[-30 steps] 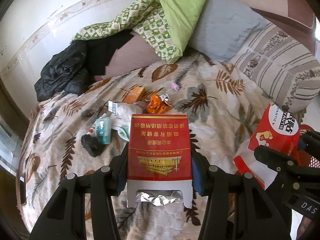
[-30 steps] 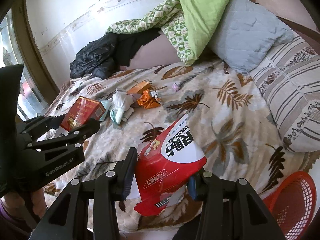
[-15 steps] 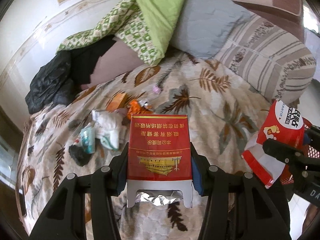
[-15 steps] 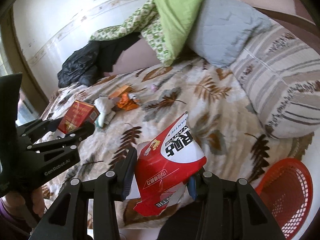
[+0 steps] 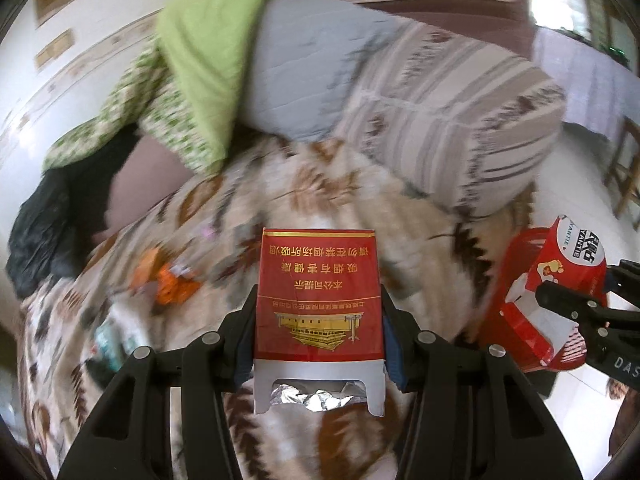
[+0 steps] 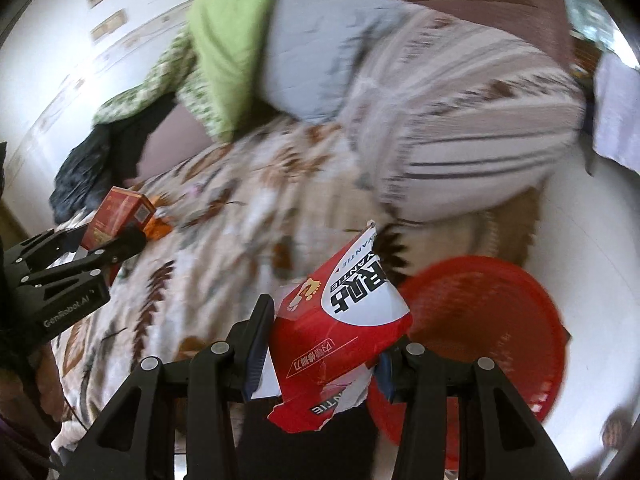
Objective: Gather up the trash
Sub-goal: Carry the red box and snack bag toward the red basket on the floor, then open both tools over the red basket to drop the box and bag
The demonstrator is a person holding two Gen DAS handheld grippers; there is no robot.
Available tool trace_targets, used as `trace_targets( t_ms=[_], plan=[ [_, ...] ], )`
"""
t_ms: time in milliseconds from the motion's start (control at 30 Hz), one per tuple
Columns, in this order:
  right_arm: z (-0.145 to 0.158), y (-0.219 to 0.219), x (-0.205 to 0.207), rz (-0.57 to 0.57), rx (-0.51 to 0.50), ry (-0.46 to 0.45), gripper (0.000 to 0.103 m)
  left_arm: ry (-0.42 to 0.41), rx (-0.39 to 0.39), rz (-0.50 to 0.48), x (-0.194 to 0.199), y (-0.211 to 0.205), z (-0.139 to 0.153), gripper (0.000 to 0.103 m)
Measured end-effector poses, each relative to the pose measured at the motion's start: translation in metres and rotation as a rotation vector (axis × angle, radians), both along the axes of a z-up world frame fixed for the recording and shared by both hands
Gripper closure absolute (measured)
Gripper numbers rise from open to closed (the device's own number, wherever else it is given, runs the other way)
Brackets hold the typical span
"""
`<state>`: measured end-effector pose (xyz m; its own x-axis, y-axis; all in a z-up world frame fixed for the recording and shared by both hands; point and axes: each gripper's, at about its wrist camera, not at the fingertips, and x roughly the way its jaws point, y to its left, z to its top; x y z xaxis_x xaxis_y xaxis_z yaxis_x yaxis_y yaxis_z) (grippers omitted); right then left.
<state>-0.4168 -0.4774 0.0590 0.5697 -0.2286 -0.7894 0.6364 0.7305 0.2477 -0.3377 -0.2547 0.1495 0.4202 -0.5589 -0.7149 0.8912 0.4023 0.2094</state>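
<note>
My left gripper (image 5: 319,320) is shut on a red cigarette pack (image 5: 319,292) with gold print and foil at its open end; the same pack (image 6: 120,216) shows at the left of the right wrist view. My right gripper (image 6: 320,344) is shut on a torn red and white wrapper (image 6: 340,320), which hangs beside the rim of a red plastic basket (image 6: 500,320) on the floor by the bed. That wrapper (image 5: 560,280) and the basket (image 5: 508,280) appear at the right of the left wrist view. More trash (image 5: 172,280), orange and white pieces, lies blurred on the bedspread.
The bed has a leaf-patterned spread (image 5: 340,200), a striped pillow (image 5: 460,120), a grey pillow (image 5: 304,60) and a green quilt (image 5: 208,60). Black clothing (image 5: 44,224) is heaped at the far left. White floor (image 6: 592,240) lies beyond the basket.
Both grippers have swung right along the bed while rolling, each still holding its item. The red basket has come much closer and larger in the right wrist view, and the trash pile has slid left.
</note>
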Motion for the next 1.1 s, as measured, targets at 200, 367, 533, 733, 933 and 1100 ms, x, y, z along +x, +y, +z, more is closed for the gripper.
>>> trace_targets(
  t_ms=[200, 367, 533, 733, 933, 1100],
  plan=[
    [-0.003, -0.037, -0.055, -0.152, -0.031, 0.041, 0.055, 0.048, 0.014, -0.155, -0.044, -0.046, -0.004, 0.052],
    [-0.018, -0.064, -0.092, -0.252, -0.007, 0.071, 0.055, 0.13, 0.037, -0.27, -0.078, -0.081, -0.014, 0.052],
    [-0.03, -0.078, -0.105, -0.281, 0.019, 0.077, 0.055, 0.245, 0.067, -0.363, -0.101, -0.108, -0.036, 0.051],
    [-0.034, -0.084, -0.106, -0.298, 0.033, 0.072, 0.039, 0.317, 0.061, -0.393, -0.108, -0.116, -0.05, 0.03],
    [-0.038, -0.086, -0.109, -0.331, 0.062, 0.072, 0.033, 0.309, 0.037, -0.374, -0.1, -0.103, -0.046, 0.026],
    [-0.024, -0.081, -0.109, -0.344, 0.026, 0.083, 0.033, 0.252, 0.026, -0.317, -0.088, -0.085, -0.039, 0.025]
  ],
)
